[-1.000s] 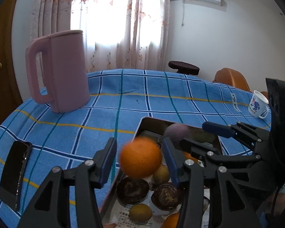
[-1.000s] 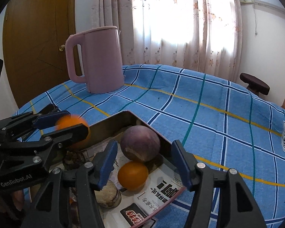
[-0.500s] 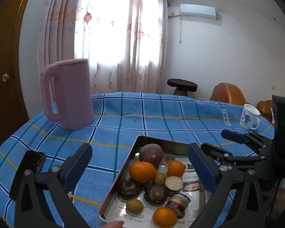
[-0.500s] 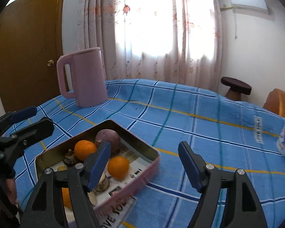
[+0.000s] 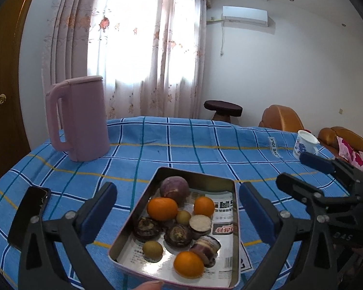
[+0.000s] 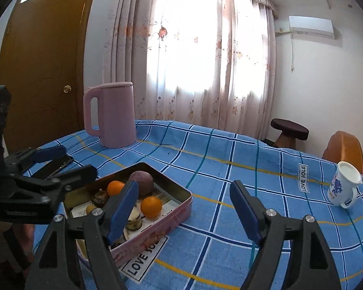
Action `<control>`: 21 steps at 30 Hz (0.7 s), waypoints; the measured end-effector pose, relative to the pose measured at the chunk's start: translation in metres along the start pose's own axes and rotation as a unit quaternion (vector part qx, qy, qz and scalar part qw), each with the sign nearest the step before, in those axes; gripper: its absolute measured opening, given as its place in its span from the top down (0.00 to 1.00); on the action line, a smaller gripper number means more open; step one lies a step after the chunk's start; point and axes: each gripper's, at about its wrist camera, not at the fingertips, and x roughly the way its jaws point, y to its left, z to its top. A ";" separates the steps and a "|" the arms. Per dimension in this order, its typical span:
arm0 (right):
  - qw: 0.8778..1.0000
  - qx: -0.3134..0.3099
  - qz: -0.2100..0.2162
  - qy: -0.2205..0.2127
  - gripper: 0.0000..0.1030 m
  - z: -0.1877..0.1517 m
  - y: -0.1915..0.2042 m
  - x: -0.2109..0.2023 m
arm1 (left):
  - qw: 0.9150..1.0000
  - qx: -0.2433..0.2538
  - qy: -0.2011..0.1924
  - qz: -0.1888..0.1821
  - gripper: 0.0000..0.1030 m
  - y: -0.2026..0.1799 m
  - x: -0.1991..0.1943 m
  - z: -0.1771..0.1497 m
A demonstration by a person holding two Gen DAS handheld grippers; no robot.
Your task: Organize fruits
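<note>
left tool (image 5: 177,209): we're holding it above the tin, jaws spread wide, gripping nothing
right tool (image 6: 184,209): we're keeping it jaws apart too, nothing held, hanging over the tin's right edge
tin (image 5: 235,220): sitting on the tabletop (image 5: 181,145), paper-lined, all fruit inside
oranges: we're counting 3, biggest (image 5: 162,209) just below the purple fruit (image 5: 174,189)
small green fruits: 2
around: pink kettle (image 5: 81,118) back left, phone (image 5: 29,213) left, mug (image 6: 343,184) far right
obstruction: nothing standing between tools and tin

Three round orange tangerines (image 5: 162,208), a purple round fruit (image 5: 174,189), small green fruits (image 5: 152,249) and dark halved ones (image 5: 178,235) are lying in the rectangular metal tin (image 5: 235,220).
</note>
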 end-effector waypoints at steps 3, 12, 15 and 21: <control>1.000 -0.002 -0.006 -0.009 0.23 0.001 -0.002 -0.009 | 1.000 0.004 0.002 0.000 0.00 -0.005 -0.002 0.000; 1.000 0.003 -0.014 -0.020 0.22 -0.003 -0.006 -0.019 | 1.000 0.017 0.000 0.011 0.00 -0.015 -0.006 0.001; 1.000 0.008 -0.016 -0.021 0.22 -0.006 -0.009 -0.021 | 1.000 0.020 0.003 0.016 0.00 -0.018 -0.004 -0.001; 0.999 0.014 -0.022 -0.027 0.22 -0.007 -0.014 -0.029 | 0.999 0.025 0.002 0.020 0.00 -0.021 -0.006 -0.001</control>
